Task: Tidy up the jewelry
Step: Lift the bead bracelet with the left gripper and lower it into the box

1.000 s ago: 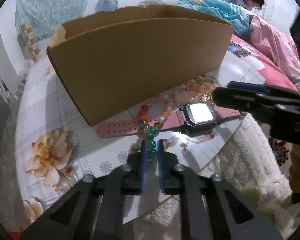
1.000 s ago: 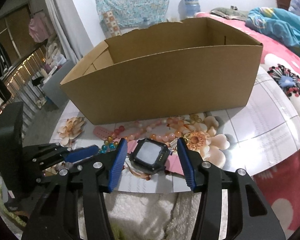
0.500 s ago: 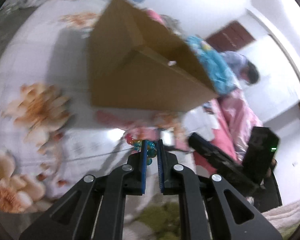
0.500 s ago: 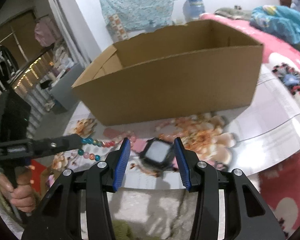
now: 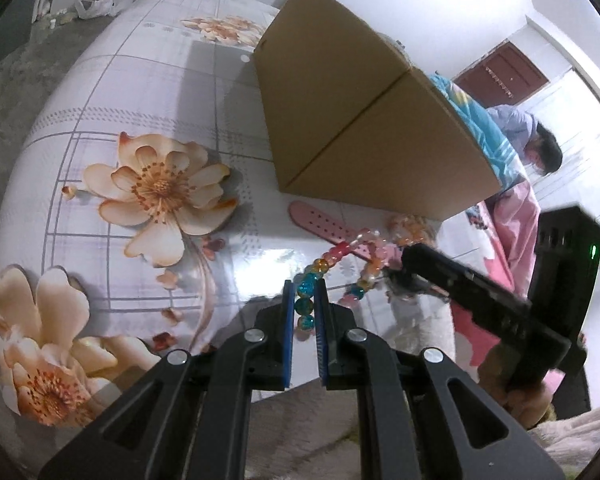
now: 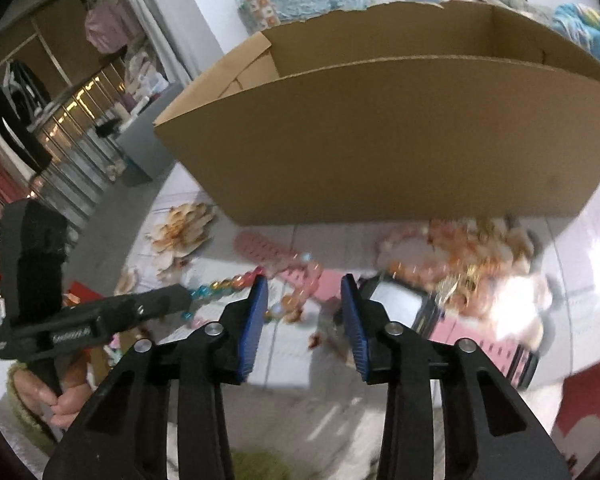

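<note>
My left gripper [image 5: 303, 292] is shut on a string of coloured glass beads [image 5: 320, 266] and holds one end up off the table; the rest trails to the right. In the right wrist view the left gripper [image 6: 182, 300] shows at the left with the beads [image 6: 228, 284] hanging from it. My right gripper [image 6: 305, 292] is open and empty, just left of the pink-strapped watch [image 6: 396, 300], which lies on the table; its strap [image 5: 320, 222] shows in the left wrist view. The open cardboard box [image 6: 380, 132] stands behind.
A pile of pale pink and orange beads with a gold piece [image 6: 456, 260] lies on the flowered table [image 5: 140, 128] in front of the box. A white fluffy cloth [image 5: 424, 320] lies at the table's near edge. A person [image 5: 536, 148] sits at the far right.
My left gripper has lifted the bead string and swung left, tilting its view. My right gripper has narrowed, risen and shifted left, so the watch now lies to the right of its fingers instead of between them.
</note>
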`<state>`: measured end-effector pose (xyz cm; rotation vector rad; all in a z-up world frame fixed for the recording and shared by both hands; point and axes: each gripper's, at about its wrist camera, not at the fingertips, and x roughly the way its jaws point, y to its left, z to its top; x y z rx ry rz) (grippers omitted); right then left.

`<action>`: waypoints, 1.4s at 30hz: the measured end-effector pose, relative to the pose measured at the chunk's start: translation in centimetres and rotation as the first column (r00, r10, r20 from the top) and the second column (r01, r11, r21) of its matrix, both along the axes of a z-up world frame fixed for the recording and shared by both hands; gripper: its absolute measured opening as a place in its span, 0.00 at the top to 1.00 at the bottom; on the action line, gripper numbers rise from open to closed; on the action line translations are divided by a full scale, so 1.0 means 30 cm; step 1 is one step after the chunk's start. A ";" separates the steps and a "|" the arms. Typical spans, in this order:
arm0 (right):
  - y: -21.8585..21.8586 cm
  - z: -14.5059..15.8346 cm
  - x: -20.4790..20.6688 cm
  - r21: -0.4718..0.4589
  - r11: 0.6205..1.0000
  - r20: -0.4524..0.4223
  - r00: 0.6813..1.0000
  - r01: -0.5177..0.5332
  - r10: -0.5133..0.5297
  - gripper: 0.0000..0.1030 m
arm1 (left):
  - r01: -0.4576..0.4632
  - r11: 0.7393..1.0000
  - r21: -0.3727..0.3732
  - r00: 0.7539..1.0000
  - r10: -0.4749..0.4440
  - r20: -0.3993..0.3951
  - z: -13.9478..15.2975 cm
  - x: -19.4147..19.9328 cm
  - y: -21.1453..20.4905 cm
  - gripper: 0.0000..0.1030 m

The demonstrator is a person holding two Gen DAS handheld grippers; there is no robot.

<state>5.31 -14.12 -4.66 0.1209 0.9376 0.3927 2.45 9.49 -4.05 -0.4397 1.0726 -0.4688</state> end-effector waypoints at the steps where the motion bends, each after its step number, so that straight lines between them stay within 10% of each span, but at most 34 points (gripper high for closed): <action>1: 0.005 -0.002 0.010 -0.012 1.000 -0.003 1.000 -0.008 0.008 0.70 | 0.003 1.000 0.004 1.000 -0.003 0.002 -0.004 0.000 0.001 0.91; 21: 0.032 0.014 0.029 -0.115 0.985 0.026 0.991 -0.126 0.130 0.93 | 0.022 0.998 0.051 0.997 -0.026 0.069 0.030 0.004 -0.019 0.91; 32: -0.029 0.340 -0.059 -0.013 0.995 0.248 0.964 -0.098 0.099 0.93 | 0.136 0.991 0.010 0.940 -0.133 0.315 0.417 0.005 -0.059 0.91; 37: -0.074 0.470 0.092 0.020 0.993 0.288 0.952 -0.116 0.105 0.93 | 0.166 0.983 0.084 0.913 -0.185 0.364 0.549 0.171 -0.156 0.91; 42: -0.104 0.422 0.403 0.054 0.991 0.105 0.988 -0.120 0.114 0.93 | 0.152 0.961 0.230 0.935 -0.215 0.281 0.502 0.411 -0.282 0.91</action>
